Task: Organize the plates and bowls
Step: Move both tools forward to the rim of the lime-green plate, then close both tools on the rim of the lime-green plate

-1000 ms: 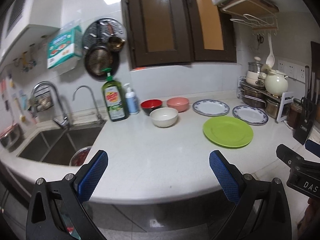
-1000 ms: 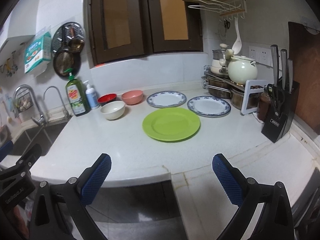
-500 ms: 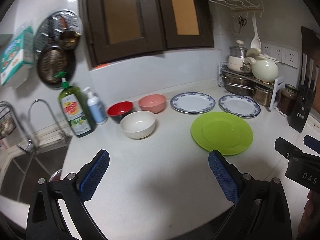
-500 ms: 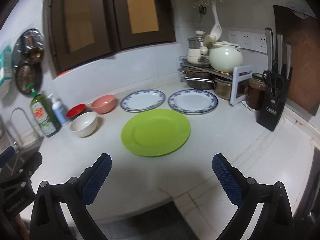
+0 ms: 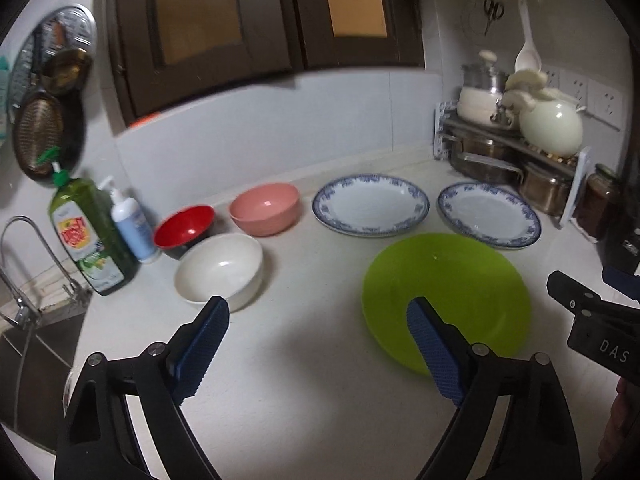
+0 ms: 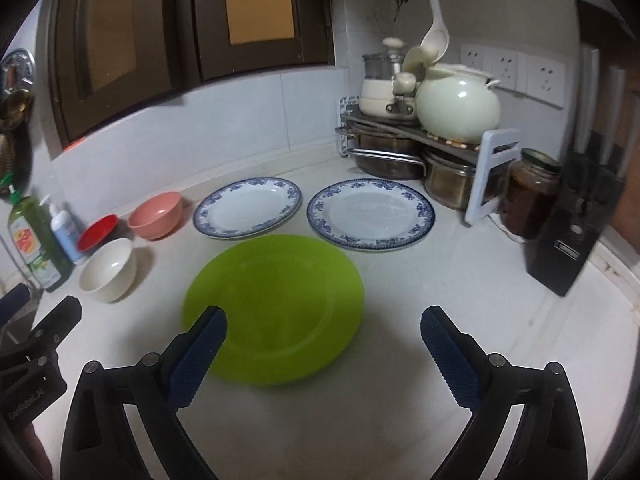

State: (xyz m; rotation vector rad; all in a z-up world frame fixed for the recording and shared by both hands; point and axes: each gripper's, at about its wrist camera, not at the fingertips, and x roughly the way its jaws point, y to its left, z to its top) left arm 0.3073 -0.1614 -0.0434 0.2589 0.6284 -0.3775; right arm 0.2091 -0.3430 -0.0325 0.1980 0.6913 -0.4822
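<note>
On the white counter lie a green plate [image 5: 452, 292] [image 6: 276, 304] and two blue-rimmed white plates [image 5: 370, 205] [image 5: 488, 214] behind it, also in the right wrist view [image 6: 248, 206] [image 6: 370, 214]. To the left stand a white bowl [image 5: 220, 272] [image 6: 106, 270], a pink bowl [image 5: 265, 208] [image 6: 156, 214] and a red bowl [image 5: 183, 228] [image 6: 97, 231]. My left gripper [image 5: 316, 340] is open and empty above the counter, between the white bowl and the green plate. My right gripper [image 6: 324, 344] is open and empty over the green plate's near edge.
A green soap bottle [image 5: 90, 236] and a small pump bottle [image 5: 132, 224] stand by the sink [image 5: 32, 344] at left. A pot rack with pots and a cream teapot [image 6: 456, 108], a jar [image 6: 528, 196] and a knife block [image 6: 568, 232] fill the right corner.
Both grippers have moved forward over the counter, closer to the plates and bowls. Both stay open and empty.
</note>
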